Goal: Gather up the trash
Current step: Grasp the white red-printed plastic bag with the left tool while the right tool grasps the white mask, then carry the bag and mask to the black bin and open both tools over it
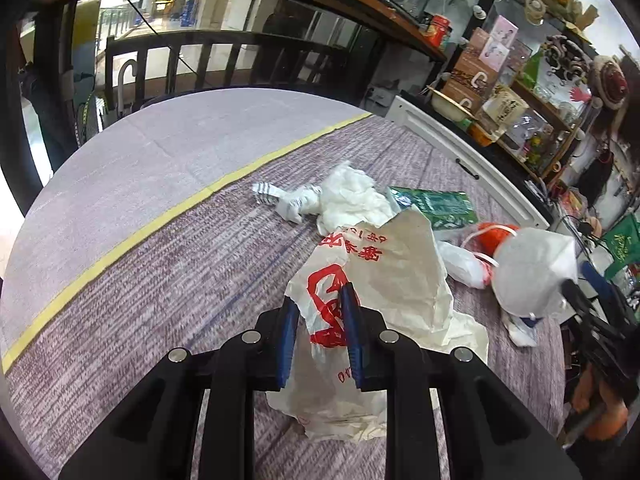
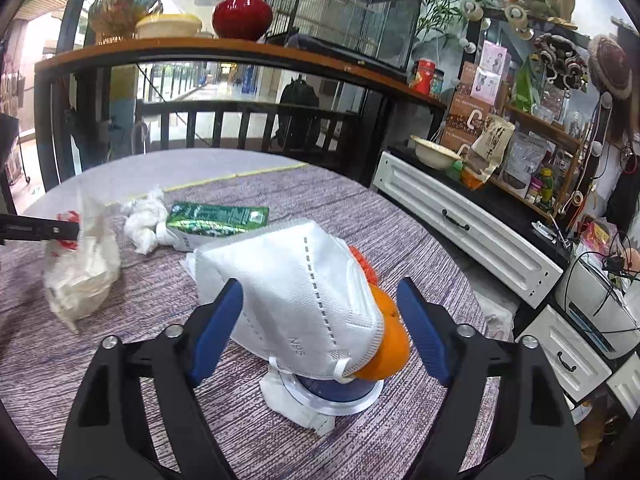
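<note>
My left gripper (image 1: 320, 304) is shut on a white plastic bag with red print (image 1: 384, 280), held above the purple-grey table (image 1: 160, 272); the bag also shows in the right wrist view (image 2: 82, 276). My right gripper (image 2: 320, 300) is open, its blue fingers either side of a white N95 mask (image 2: 296, 292) that lies over an orange peel (image 2: 386, 352) on a blue-and-white lid (image 2: 334, 396). The mask also shows in the left wrist view (image 1: 532, 276). Crumpled white tissue (image 1: 352, 196), a green wrapper (image 1: 436, 204) and a striped scrap (image 1: 280, 200) lie on the table.
A yellow tape line (image 1: 160, 220) crosses the table. A white drawer cabinet (image 2: 464, 224) and cluttered shelves (image 2: 540, 132) stand to the right. A dark railing and wooden shelf with a red vase (image 2: 242, 12) stand behind the table.
</note>
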`<state>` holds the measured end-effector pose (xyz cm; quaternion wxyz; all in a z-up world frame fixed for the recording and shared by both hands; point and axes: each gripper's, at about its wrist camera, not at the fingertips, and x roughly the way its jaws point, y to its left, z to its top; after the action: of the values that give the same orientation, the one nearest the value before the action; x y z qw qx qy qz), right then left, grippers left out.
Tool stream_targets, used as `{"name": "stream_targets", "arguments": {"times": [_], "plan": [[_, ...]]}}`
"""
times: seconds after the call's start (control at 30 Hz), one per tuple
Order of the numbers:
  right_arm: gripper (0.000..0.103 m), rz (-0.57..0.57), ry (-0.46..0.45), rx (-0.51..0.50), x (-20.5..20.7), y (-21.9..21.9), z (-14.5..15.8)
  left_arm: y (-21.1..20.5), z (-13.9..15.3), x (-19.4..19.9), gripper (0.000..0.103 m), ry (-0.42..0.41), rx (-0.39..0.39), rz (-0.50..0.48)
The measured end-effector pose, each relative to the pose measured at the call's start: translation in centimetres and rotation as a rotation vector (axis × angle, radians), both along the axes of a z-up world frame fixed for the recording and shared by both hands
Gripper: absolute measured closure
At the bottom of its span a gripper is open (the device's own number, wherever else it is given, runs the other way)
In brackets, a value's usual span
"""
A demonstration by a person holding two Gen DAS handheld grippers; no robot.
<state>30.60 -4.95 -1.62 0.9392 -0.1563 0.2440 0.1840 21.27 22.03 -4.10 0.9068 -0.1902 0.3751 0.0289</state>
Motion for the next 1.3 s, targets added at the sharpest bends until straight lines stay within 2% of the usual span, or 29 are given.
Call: {"name": "stream_targets", "arguments": {"times": [0.03,0.07,0.17,0.23,0.33,0.47,0.7,0.97,1.07,1.3], "plan": [[0.045,0.006,0.012,-0.016,0.3,0.2,-0.4,-0.2,0.0,-0.2,0.081,-0.002,0.002,-0.007],[0.065,0.012,0.024,-0.031,0.5,0.5,-0.8,-0.4,-0.1,-0.3,0.081,-0.004,0.010,-0.010],[0.085,0.020,0.008,-0.026,0.0,0.3,-1.2,-0.7,-0.1,-0.9,0.081,-0.022,0.039,-0.005],[0.090,0.031,0.011,0.004,-0.5,-0.1,-0.9,-0.7,-0.1,-1.3,0.081,-0.027,0.026,-0.008],[0.093,0.049,0.010,0.057,-1.5,-0.6,-0.3,-1.1,0.2,-2.1,0.081,-0.040,0.024,-0.020],[0.093,0.078,0.050,0.157,-2.8,-1.8,1.0,-2.0,1.1,-3.4,0.081,-0.073,0.029,-0.040],[0.094,0.101,0.085,0.272,-5.3,-3.9,2.9,-4.3,2.7,-4.5,0.081,-0.124,0.024,-0.089],[0.094,0.101,0.036,0.337,-8.4,-6.7,5.1,-8.0,3.9,-5.2,0.081,-0.154,0.026,-0.177],[0.094,0.097,0.013,0.333,-9.6,-7.8,5.9,-9.5,4.2,-5.4,0.081,-0.162,0.021,-0.205],[0.094,0.041,-0.011,0.352,-11.2,-11.5,6.1,-13.6,4.8,-5.4,0.081,-0.169,0.041,-0.290]]}}
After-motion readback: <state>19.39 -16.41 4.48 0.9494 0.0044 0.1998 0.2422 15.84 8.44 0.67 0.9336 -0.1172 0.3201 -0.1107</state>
